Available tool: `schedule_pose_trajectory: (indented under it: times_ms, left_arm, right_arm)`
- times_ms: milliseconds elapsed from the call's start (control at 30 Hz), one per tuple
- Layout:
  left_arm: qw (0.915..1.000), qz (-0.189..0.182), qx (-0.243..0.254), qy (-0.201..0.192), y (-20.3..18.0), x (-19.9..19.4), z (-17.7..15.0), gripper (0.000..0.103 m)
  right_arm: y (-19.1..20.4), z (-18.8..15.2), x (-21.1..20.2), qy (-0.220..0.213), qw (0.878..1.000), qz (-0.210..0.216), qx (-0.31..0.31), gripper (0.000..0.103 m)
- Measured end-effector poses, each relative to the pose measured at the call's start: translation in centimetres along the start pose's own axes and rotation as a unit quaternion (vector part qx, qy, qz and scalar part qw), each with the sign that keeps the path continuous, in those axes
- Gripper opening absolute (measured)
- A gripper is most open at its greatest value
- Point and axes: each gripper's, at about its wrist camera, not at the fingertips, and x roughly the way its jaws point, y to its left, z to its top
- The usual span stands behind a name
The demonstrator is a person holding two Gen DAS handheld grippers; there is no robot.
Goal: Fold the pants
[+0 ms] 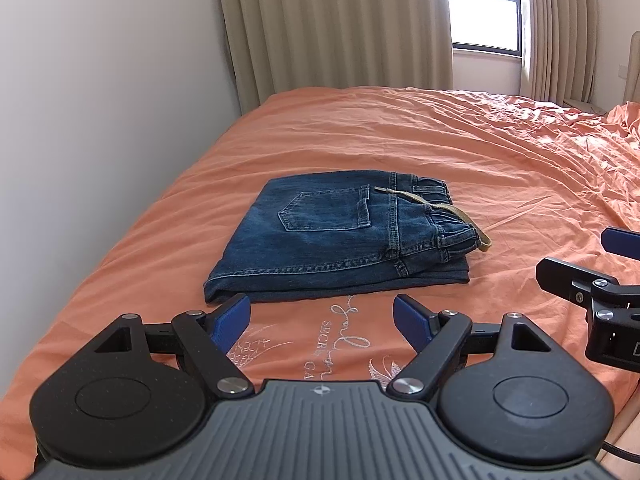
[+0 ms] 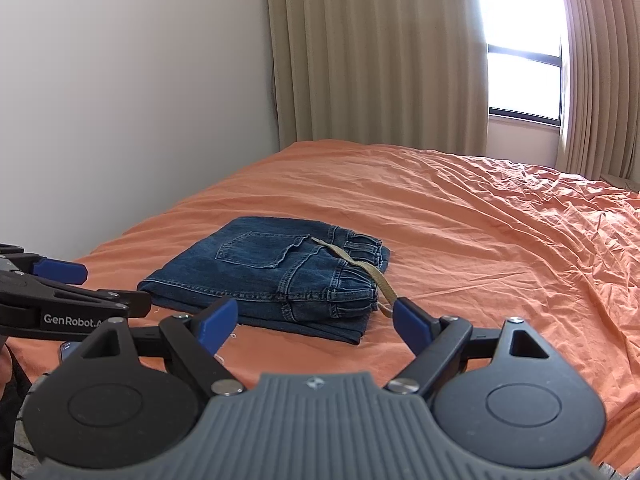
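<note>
Now, at far left, we see a plain white wall (image 1: 100,80) running along the edge of the bed (image 1: 440,140), which is covered in a wrinkled orange sheet (image 2: 480,240). Our left hand-held gripper (image 1: 322,322) hovers over the near edge of the bed with its blue fingers (image 1: 230,322) spread wide and nothing between them; some white embroidered lettering (image 1: 340,344) on the sheet shows in the gap. Just beyond its fingertips lie the pants (image 1: 340,240), blue jeans folded into a compact, roughly square stack that rests flat on the sheet, a back pocket (image 1: 326,210) facing up. Their elastic waistband (image 1: 444,216) sits at the stack's right side, and a tan drawstring (image 1: 448,210) trails across it and hangs off the right edge onto the sheet. Neither gripper touches the pants.

Further right, our right hand-held gripper (image 2: 316,326) is likewise released, its blue pads (image 2: 412,326) well apart and holding nothing; from its own camera the near right corner of the folded stack lies just ahead of the fingers, with the drawstring's end near the right pad. Behind the bed hang beige curtains (image 1: 340,28), and at far right a bright window (image 1: 484,16) shows between them.
</note>
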Motion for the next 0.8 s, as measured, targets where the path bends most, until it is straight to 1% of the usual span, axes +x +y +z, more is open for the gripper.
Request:
schedule_pose_trajectory:
  times_ms: [800]
  left_arm:
    - [1.0, 0.0, 0.008, 0.002, -0.53, -0.09, 0.06, 0.095]
  right_arm:
    - [-0.57, -0.26, -0.07, 0.007, 1.0, -0.003, 0.011, 0.081]
